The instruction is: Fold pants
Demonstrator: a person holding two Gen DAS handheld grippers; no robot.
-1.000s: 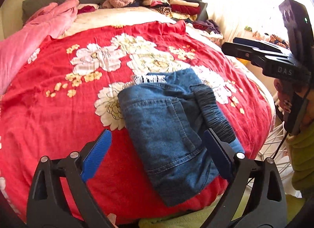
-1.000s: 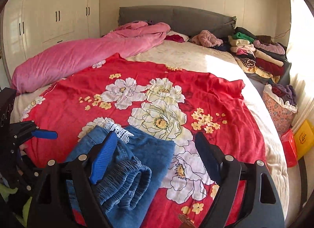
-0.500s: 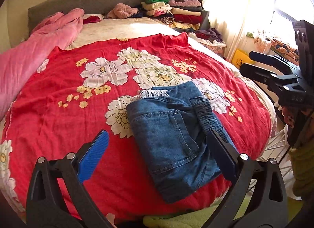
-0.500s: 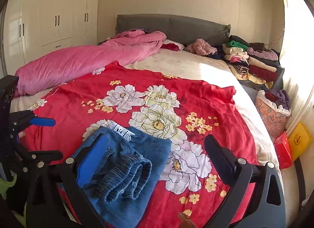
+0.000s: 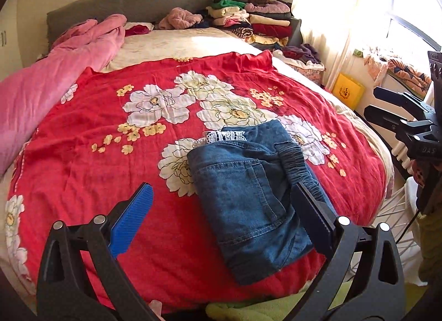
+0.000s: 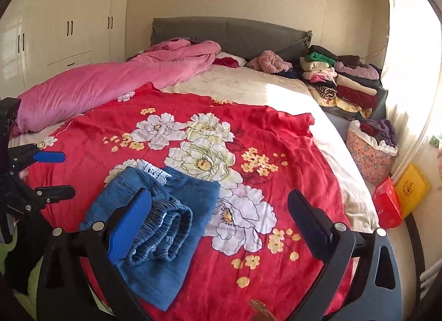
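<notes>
The folded blue denim pants [image 5: 237,183] lie on the red flowered bedspread [image 5: 83,161] near the bed's front edge, elastic waistband on the right and white lace trim at the far end. My left gripper [image 5: 221,187] hangs open above and in front of them, touching nothing. In the right wrist view the pants [image 6: 176,196] sit at the lower left. My right gripper [image 6: 218,192] is wide open over the bedspread [image 6: 276,133], its blue finger in front of the waistband. Each gripper shows open at the other view's edge, the right gripper [image 5: 371,101] and the left gripper [image 6: 66,174].
A pink duvet [image 6: 110,83] runs along the bed's left side to the grey headboard [image 6: 234,34]. Stacked folded clothes [image 6: 342,81] sit at the far right corner. A floral basket [image 6: 370,155], a red bag [image 6: 386,202] and a yellow bag [image 6: 411,191] stand by the bed.
The right gripper's jaws opened wider and it drew back to the right, away from the pants. The left gripper lifted and tilted a little. The pants stayed put.
</notes>
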